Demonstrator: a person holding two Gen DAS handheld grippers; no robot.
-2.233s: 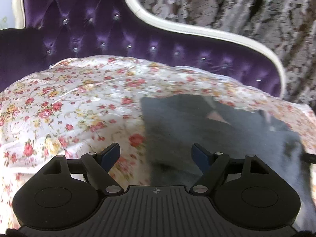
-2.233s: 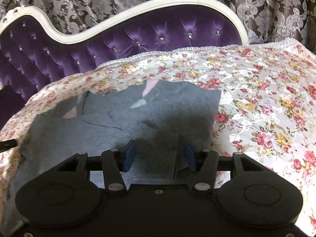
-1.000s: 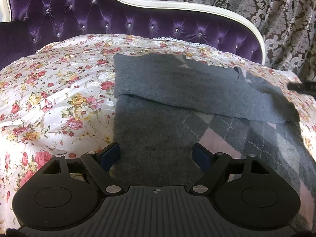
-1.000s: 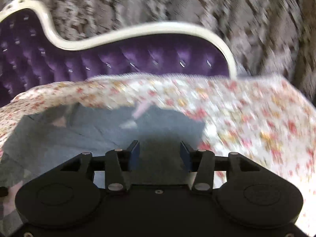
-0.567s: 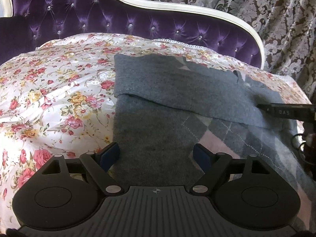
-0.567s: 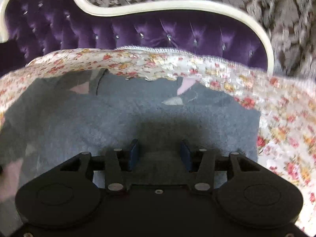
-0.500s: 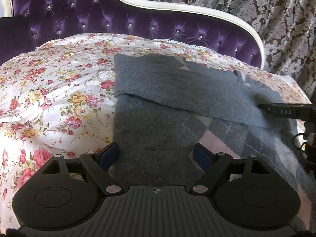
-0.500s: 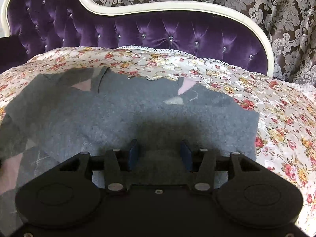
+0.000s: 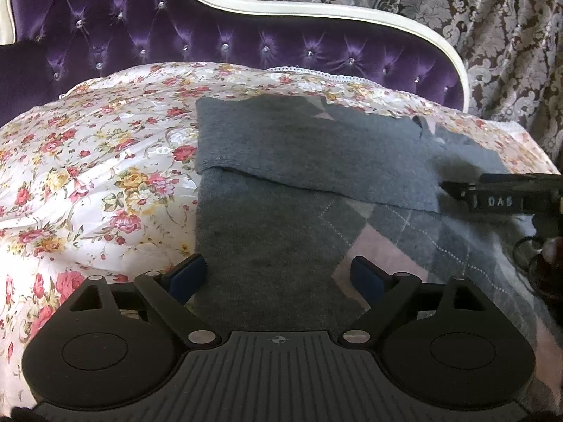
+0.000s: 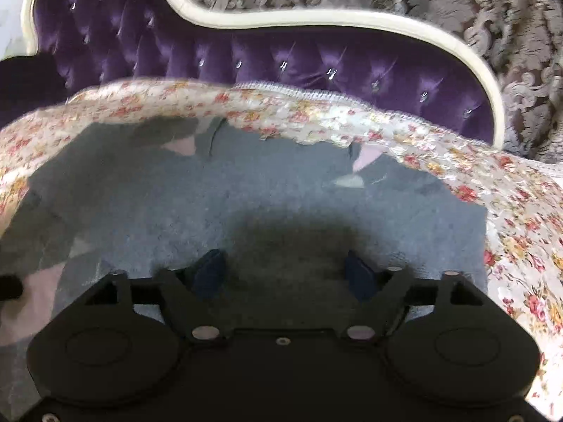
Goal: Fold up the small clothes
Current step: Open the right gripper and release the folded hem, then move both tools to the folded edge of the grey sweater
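Observation:
A small grey knit garment (image 9: 309, 154) with a pink and grey argyle front (image 9: 397, 235) lies on the flowered bedspread (image 9: 91, 176), its far part folded over toward me. My left gripper (image 9: 278, 276) hovers over its near left edge, jaws opening wide, nothing pinched between the blue pads (image 9: 186, 274). In the right wrist view the same garment (image 10: 197, 207) fills the middle. My right gripper (image 10: 285, 274) sits low over it, jaws opening, cloth under them but not pressed. The right gripper's finger (image 9: 499, 193) pokes in at the left view's right edge.
A purple tufted headboard (image 9: 218, 35) with a cream frame (image 9: 316, 12) rises behind the bed. Patterned brown and silver curtains (image 9: 499, 28) hang behind it. The bedspread's lace edge (image 10: 316, 96) runs along the far side. A black part (image 10: 8, 286) shows at the left edge.
My right gripper's jaws have spread much wider and it has dropped closer over the grey cloth, shifting leftward. The left gripper's jaws widened slightly; the left hand stayed put.

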